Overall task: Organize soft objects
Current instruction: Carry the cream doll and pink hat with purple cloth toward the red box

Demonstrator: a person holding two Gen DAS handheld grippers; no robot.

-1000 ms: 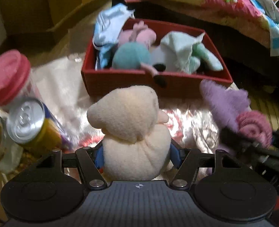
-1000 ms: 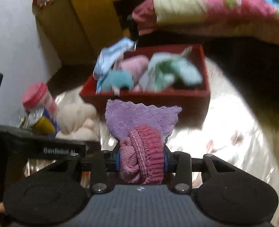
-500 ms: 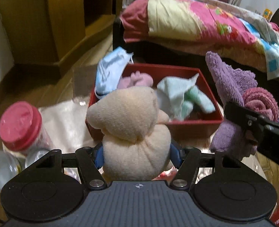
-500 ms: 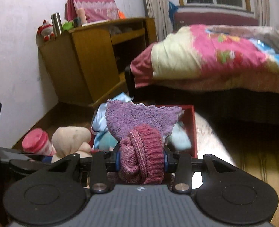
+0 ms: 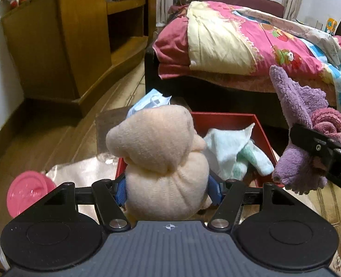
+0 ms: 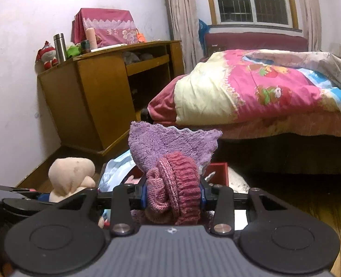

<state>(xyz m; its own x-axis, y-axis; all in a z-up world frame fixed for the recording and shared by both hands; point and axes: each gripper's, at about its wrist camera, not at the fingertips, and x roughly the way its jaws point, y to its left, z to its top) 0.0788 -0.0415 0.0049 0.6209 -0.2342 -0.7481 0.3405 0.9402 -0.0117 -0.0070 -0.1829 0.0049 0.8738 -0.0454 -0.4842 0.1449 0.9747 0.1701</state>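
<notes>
While both grippers hang above the floor with their loads, the red box (image 5: 261, 129) lies ahead of and below them, its near wall just under the left load and its long axis running away toward the bed (image 5: 239, 46). Inside the box, a pale green-and-white cloth (image 5: 235, 154) fills the right half and a light blue cloth (image 5: 150, 102) drapes over the far left corner, leaving the near left part hidden from the left camera. The left gripper (image 5: 167, 188) is clamped on a cream plush toy (image 5: 161, 152), its blue pads pressed into the toy's lower body, with the head rising upright above the jaws. The right gripper (image 6: 172, 195) is closed on a purple and pink knit bundle (image 6: 172, 184), the purple cloth fanning up above the jaws and the pink roll squeezed between them. Seen from the left camera, that bundle hangs beside the box's right edge, so the left gripper looks the nearer to the opening, needing a short forward and downward move. A pink-lidded jar (image 5: 29, 192) stands at the left, near the box's near left corner.
</notes>
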